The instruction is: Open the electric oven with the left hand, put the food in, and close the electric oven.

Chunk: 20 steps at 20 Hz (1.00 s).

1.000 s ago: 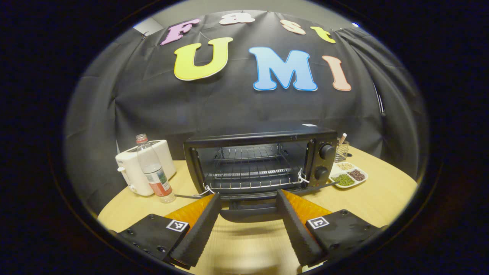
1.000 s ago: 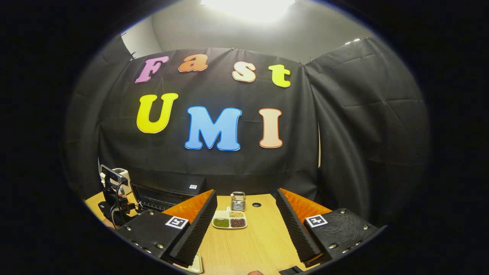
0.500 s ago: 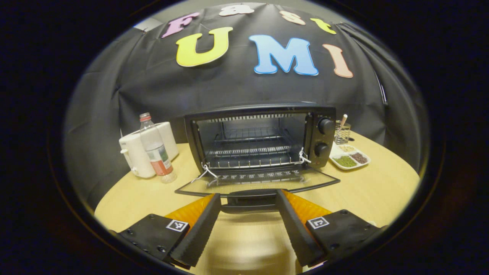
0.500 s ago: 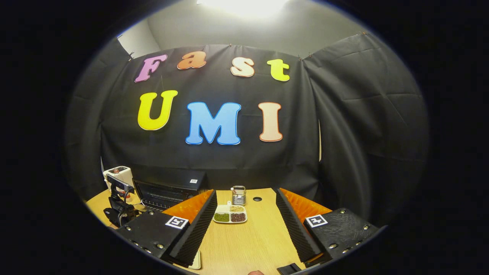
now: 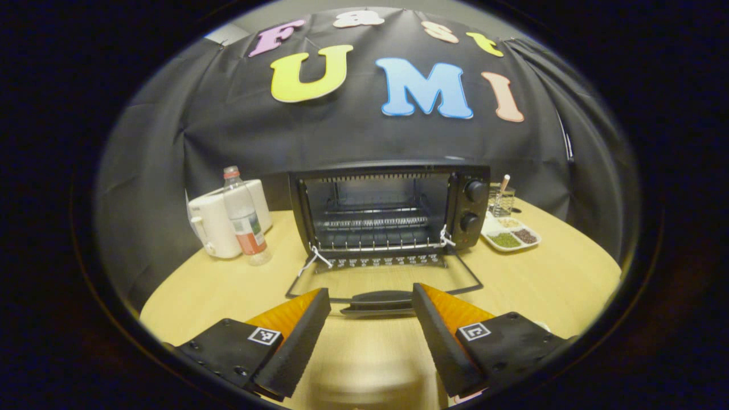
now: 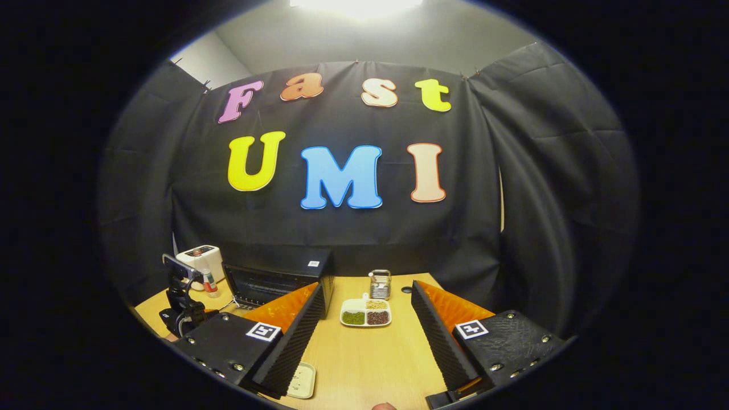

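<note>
The black electric oven (image 5: 393, 208) stands open in the middle of the left gripper view, its wire rack (image 5: 370, 225) bare. Its glass door (image 5: 381, 276) lies folded down flat on the table, handle (image 5: 377, 298) toward me. My left gripper (image 5: 370, 316) is open, with the handle just beyond its fingertips and untouched. In the right gripper view the oven (image 6: 279, 279) sits at the left, with the left gripper (image 6: 182, 296) in front of it. My right gripper (image 6: 367, 319) is open and holds nothing. A small pale plate (image 6: 302, 380) lies by its left finger; I cannot tell what is on it.
A white toaster (image 5: 225, 219) and a clear bottle (image 5: 244, 219) stand left of the oven. On the oven's right are a divided dish of beans (image 5: 508, 236) and a glass cup (image 5: 500, 199). The round wooden table (image 5: 547, 285) drops off at the right.
The left gripper has risen and drawn back from the door handle, so the oven looks smaller and the flat door shows from above. The right gripper has shifted, bringing the oven and dish further into view.
</note>
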### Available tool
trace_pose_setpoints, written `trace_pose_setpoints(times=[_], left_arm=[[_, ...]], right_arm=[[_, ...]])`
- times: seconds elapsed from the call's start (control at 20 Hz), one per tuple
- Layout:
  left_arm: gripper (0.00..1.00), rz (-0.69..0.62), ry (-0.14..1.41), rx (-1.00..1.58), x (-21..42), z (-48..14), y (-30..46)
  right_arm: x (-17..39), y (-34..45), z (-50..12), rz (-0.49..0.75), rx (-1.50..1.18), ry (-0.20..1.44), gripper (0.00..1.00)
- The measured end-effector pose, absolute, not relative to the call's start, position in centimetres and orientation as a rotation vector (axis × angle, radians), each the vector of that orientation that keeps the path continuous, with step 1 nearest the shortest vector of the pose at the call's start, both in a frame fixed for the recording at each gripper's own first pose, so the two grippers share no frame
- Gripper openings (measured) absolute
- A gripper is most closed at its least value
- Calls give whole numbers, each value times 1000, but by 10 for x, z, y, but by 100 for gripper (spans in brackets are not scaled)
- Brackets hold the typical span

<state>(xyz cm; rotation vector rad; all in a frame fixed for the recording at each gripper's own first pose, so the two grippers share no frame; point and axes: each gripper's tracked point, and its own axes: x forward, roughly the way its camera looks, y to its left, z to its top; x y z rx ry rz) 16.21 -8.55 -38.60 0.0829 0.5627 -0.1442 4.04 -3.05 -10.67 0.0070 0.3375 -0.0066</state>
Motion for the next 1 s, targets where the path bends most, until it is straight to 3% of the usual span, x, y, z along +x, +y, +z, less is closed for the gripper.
trace_pose_setpoints(times=[0.3, 0.45, 1.0], left_arm=[[97, -131, 370, 56, 160, -275, -76], [100, -111, 291, 63, 154, -228, -61], [100, 13, 162, 92, 105, -131, 3]], right_arm=[[39, 13, -153, 170, 133, 491, 97], [32, 32, -182, 258, 190, 613, 97], [-2, 75, -284, 478, 420, 1069, 99]])
